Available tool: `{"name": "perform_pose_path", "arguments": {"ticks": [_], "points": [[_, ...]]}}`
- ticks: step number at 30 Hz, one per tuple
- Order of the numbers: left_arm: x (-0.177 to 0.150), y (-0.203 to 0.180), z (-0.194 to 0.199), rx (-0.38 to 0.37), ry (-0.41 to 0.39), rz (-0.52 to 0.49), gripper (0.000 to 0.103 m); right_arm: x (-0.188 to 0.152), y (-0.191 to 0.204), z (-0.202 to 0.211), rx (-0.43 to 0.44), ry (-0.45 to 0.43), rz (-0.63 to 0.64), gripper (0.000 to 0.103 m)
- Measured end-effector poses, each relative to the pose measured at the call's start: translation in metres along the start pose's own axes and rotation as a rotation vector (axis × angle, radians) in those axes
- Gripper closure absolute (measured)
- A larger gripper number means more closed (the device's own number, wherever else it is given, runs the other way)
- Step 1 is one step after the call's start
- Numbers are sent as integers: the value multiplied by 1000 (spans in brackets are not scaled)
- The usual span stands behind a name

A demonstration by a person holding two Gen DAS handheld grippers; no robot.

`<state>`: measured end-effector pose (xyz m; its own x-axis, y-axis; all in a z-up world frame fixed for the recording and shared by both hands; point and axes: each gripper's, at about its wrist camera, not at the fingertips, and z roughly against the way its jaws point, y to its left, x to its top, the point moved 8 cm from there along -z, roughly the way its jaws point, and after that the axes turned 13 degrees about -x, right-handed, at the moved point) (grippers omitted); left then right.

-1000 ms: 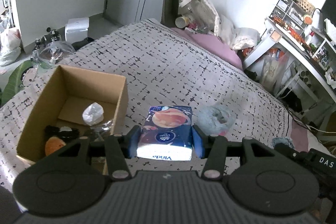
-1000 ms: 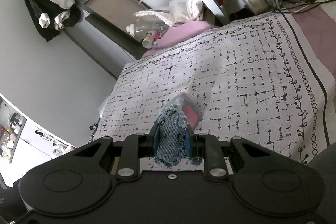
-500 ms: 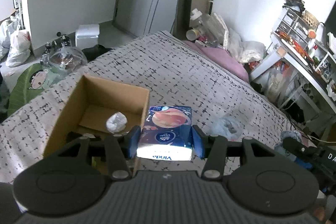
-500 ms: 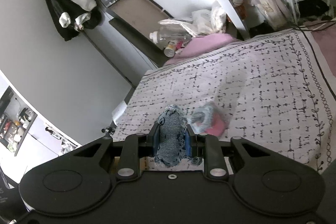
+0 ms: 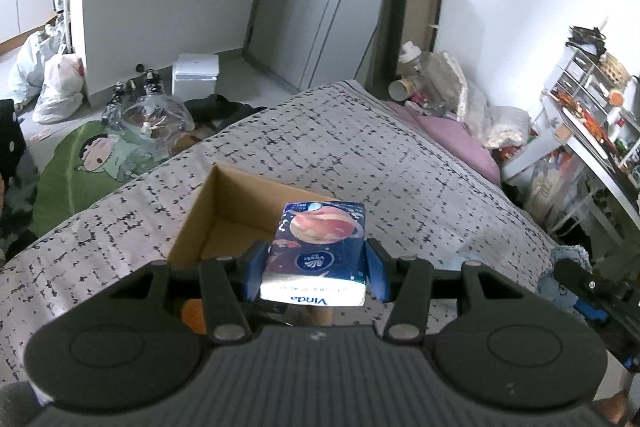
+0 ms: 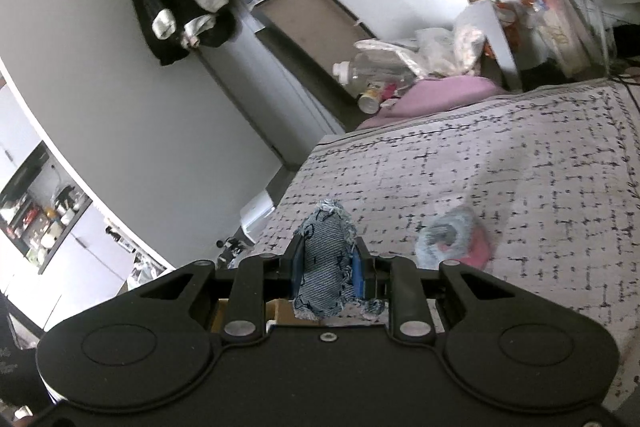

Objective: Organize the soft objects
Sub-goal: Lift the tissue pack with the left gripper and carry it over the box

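Note:
My left gripper point(image 5: 316, 269) is shut on a blue tissue pack point(image 5: 318, 251) printed with a planet, held just over the right side of an open cardboard box point(image 5: 208, 203) on the bed. Something orange point(image 5: 192, 315) shows under the left finger, inside the box. My right gripper point(image 6: 327, 267) is shut on a frayed denim piece point(image 6: 324, 263) and held above the bed. A grey and pink soft item point(image 6: 456, 239) lies on the bedspread to its right. In the left wrist view the right gripper point(image 5: 588, 287) appears at the right edge.
The bed point(image 5: 360, 147) has a patterned bedspread and a pink pillow point(image 5: 452, 135) at its far end. Bags point(image 5: 56, 83), a white box point(image 5: 196, 75) and a green mat point(image 5: 80, 163) lie on the floor to the left. A cluttered desk point(image 5: 592, 131) stands right.
Both grippers have risen and shifted with their loads. In the left wrist view the box slid right, under the tissue pack. In the right wrist view the grey and pink item moved right.

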<state>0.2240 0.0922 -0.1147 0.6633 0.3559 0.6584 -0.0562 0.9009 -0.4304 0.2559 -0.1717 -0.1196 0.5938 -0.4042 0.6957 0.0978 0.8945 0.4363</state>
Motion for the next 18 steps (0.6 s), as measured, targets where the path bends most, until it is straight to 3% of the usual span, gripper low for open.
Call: {"name": "perform_pose_path", "arguments": {"ticks": [9,18], "points": [[9,32,-5,28,2,41,52,-12,37,-21,38,28,41,79],[12,64,-34,44,43,87,52,-26,64,-50,51,80,59,79]]}}
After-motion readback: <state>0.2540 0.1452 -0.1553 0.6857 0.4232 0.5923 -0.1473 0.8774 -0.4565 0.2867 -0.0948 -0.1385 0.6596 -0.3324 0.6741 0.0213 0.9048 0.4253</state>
